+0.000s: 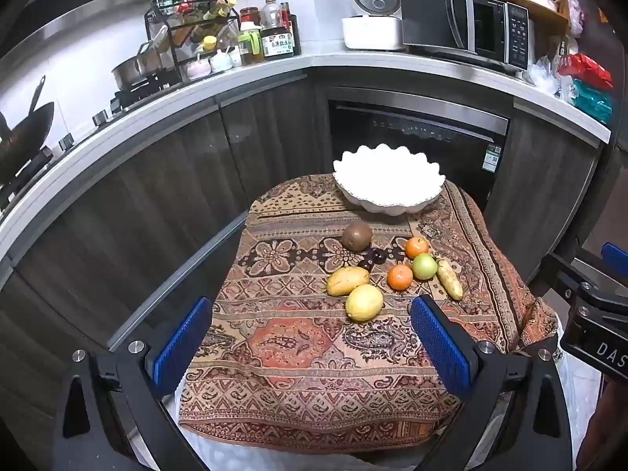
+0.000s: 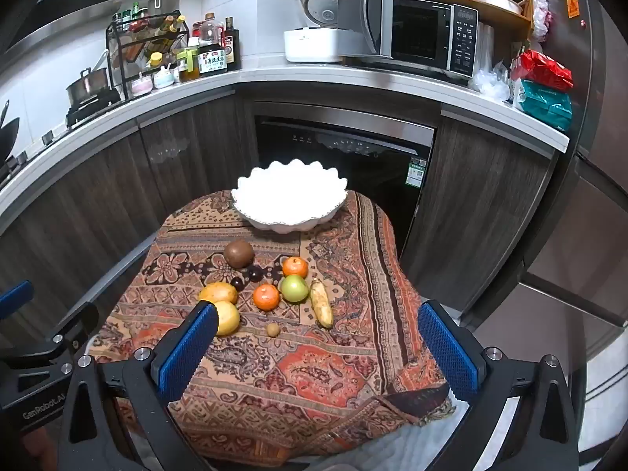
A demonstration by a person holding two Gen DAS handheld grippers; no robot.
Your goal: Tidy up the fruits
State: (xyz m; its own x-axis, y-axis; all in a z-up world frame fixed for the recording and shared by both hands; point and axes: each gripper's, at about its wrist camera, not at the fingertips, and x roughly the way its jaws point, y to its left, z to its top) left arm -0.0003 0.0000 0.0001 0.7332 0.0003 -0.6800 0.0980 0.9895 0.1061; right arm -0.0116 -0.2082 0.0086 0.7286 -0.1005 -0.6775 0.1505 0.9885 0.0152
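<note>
My left claw [image 1: 310, 337] and right claw [image 2: 318, 347] both hang spread wide, gripping nothing. Ahead of them, loose fruits, among them a round yellow lemon [image 1: 364, 302], lie clustered mid-worktop on the patterned woven cloth [image 1: 298, 357], short of the white scalloped ceramic bowl [image 1: 388, 184].

Fruits [image 1: 392, 271] before white bowl [image 1: 388, 186]

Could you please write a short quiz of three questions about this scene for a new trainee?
1. True or false: the white scalloped ceramic bowl already holds fruit.
2. How many round orange tangerines lie on the patterned brown cloth?
3. Which is nearest the bowl: A) the brown fuzzy kiwi, B) the round yellow lemon, C) the long pale cucumber-like fruit?

Key: 1 false; 2 two; 3 A.
</note>
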